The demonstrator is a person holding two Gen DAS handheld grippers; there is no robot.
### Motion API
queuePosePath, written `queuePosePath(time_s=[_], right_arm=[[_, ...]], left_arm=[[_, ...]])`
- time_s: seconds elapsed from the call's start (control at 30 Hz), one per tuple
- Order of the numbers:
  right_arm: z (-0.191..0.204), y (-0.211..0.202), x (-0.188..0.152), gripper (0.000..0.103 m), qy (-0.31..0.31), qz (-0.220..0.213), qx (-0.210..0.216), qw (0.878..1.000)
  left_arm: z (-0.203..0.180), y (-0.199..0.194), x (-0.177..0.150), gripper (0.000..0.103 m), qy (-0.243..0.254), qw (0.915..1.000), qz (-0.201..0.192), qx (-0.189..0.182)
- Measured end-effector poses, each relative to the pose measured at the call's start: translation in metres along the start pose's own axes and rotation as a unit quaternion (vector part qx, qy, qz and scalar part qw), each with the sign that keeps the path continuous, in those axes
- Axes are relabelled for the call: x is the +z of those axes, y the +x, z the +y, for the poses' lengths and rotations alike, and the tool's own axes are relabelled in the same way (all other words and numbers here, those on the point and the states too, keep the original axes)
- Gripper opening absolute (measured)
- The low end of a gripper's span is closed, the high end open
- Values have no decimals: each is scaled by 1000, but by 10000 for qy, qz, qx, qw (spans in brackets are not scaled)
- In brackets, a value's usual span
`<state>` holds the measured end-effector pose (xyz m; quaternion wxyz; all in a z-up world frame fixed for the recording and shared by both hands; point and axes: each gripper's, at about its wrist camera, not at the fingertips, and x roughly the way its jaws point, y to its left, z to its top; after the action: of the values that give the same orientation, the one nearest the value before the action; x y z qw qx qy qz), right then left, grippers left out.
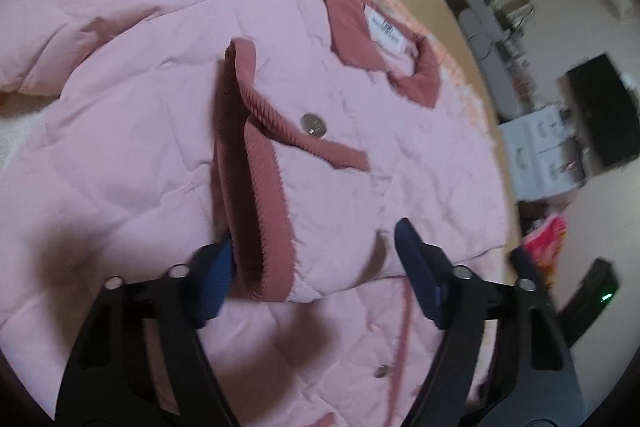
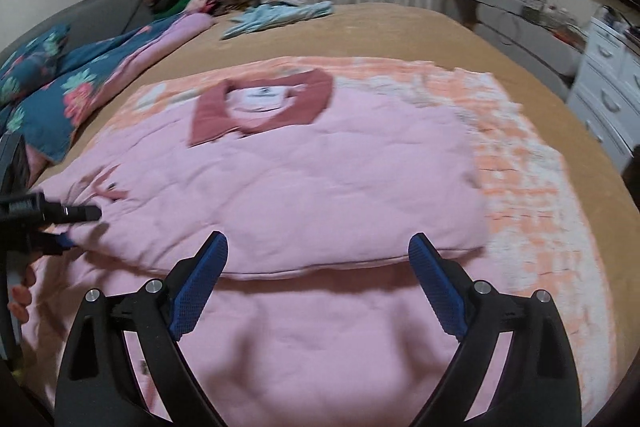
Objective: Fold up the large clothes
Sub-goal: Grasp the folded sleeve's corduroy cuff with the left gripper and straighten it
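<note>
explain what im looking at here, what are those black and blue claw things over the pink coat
Those are two hand-held grippers, one in each of a person's hands, each carrying a camera that looks out along its fingers. One picture is from the left gripper, the other from the right gripper. A pink jacket with a dark pink collar lies partly folded on a peach blanket on a bed. The left gripper's jaws straddle the ribbed cuff without pinching it. The right gripper is open and holds nothing.

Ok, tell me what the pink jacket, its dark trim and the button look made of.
Pink jacket: looks like padded woven fabric, matte, with stitched quilting lines.
Dark trim: ribbed knit or corduroy, going by the fine ridges.
Button: probably metal, with a dull grey sheen.
</note>
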<state>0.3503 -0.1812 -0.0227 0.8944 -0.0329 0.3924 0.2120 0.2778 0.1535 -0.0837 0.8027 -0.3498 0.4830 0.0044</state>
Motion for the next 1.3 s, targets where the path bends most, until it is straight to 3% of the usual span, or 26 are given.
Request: queuePosePath(time_s=[0.07, 0.1, 0.2, 0.43, 0.57, 1.03, 1.3], right_arm=[[-12, 1, 0, 91, 86, -34, -54, 9999], [-17, 1, -1, 91, 113, -51, -74, 9999], [-25, 1, 1, 91, 116, -94, -207, 9997], [-43, -2, 9, 91, 258, -256, -283, 9989], [-44, 3, 12, 91, 231, -238, -329, 9989], [-19, 51, 7, 91, -255, 413, -218, 9986], [-39, 82, -8, 92, 390, 1060, -180, 9934]], left_arm=[[-7, 1, -1, 44, 346, 9986, -65, 382], [-10, 0, 0, 34, 507, 9977, -142, 430], [-17, -15, 5, 17, 848, 9942, -457, 486], [-42, -70, 34, 12, 1242, 9824, -1324, 442], [-48, -83, 38, 12, 1454, 9749, -1579, 598], [10, -24, 22, 12, 1319, 9793, -911, 1236], [15, -13, 16, 13, 1371, 9785, -783, 1326]])
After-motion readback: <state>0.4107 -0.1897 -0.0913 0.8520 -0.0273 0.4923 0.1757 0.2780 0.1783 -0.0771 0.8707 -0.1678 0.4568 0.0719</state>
